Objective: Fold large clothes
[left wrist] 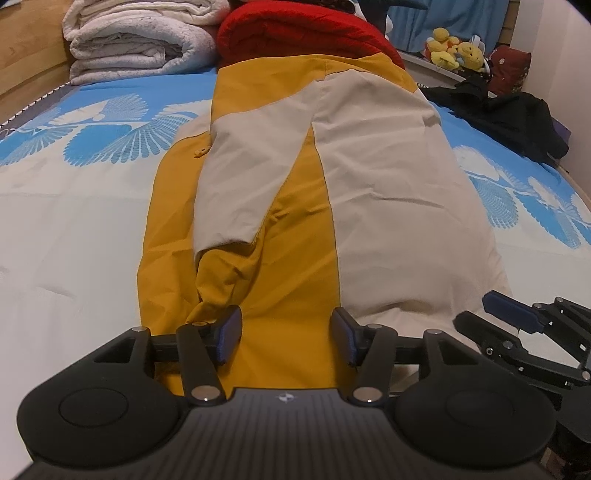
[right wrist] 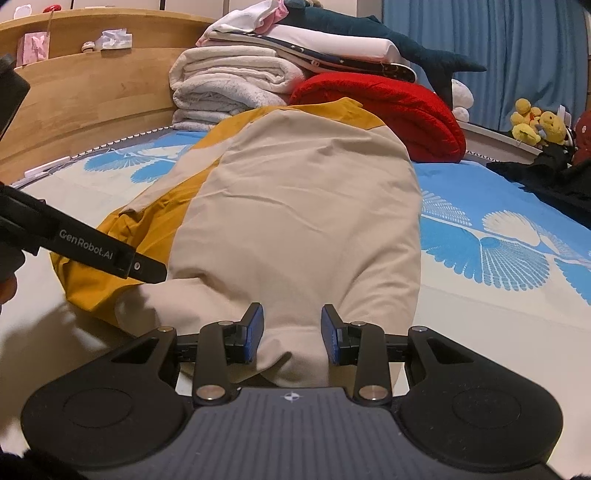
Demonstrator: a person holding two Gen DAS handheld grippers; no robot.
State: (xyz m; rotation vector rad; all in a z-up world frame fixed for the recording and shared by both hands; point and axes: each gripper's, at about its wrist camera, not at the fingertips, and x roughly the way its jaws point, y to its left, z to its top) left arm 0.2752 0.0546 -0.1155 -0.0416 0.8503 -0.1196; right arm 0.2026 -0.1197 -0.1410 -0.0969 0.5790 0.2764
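Observation:
A large yellow and beige jacket (left wrist: 295, 192) lies lengthwise on the bed, sleeves folded in over its body. My left gripper (left wrist: 286, 341) is open at the near hem, its fingers on either side of the yellow panel. My right gripper (right wrist: 291, 338) is open at the near beige end of the jacket (right wrist: 295, 221), with cloth between its pads. The right gripper also shows at the lower right of the left wrist view (left wrist: 524, 332). The left gripper's arm shows at the left of the right wrist view (right wrist: 92, 251).
The bed (left wrist: 74, 229) has a white and blue shell-print cover. Folded white blankets (left wrist: 140, 40) and a red blanket (left wrist: 306, 33) are stacked at the head. Dark clothes (left wrist: 517, 114) and yellow plush toys (left wrist: 454, 50) lie at the far right. A wooden headboard (right wrist: 92, 96) stands behind.

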